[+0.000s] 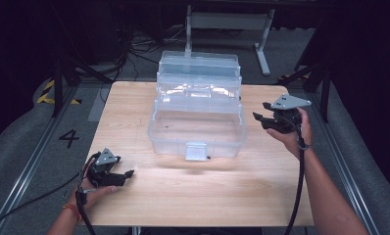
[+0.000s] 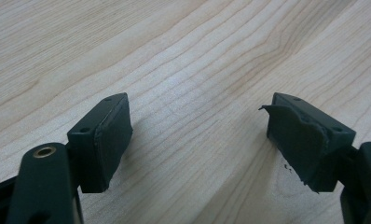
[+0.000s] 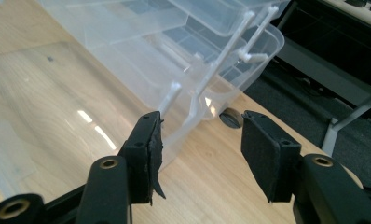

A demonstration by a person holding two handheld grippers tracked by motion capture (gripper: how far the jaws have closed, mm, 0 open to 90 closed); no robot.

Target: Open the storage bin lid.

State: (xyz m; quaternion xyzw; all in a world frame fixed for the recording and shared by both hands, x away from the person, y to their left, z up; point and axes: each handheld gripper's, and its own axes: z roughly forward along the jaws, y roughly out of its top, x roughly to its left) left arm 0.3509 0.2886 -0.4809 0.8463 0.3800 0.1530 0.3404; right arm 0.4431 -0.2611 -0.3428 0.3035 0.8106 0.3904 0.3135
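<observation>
A clear plastic toolbox (image 1: 197,128) stands open in the middle of the wooden table (image 1: 134,107), its stepped trays (image 1: 199,73) folded back behind the empty bottom tub. My left gripper (image 1: 127,176) rests low at the table's front left, well away from the box. In the left gripper view it (image 2: 197,135) is open over bare wood. My right gripper (image 1: 259,119) hovers just off the box's right end, jaws pointing at it. In the right gripper view it (image 3: 200,149) is open, nothing between its pads, with the box's corner and tray arms (image 3: 207,79) just ahead.
A grey latch (image 1: 196,151) sits on the box's front wall. Bare table lies in front of the box and to its left. A metal stand (image 1: 227,22) is on the floor past the far edge. Cables trail from both grippers off the near edge.
</observation>
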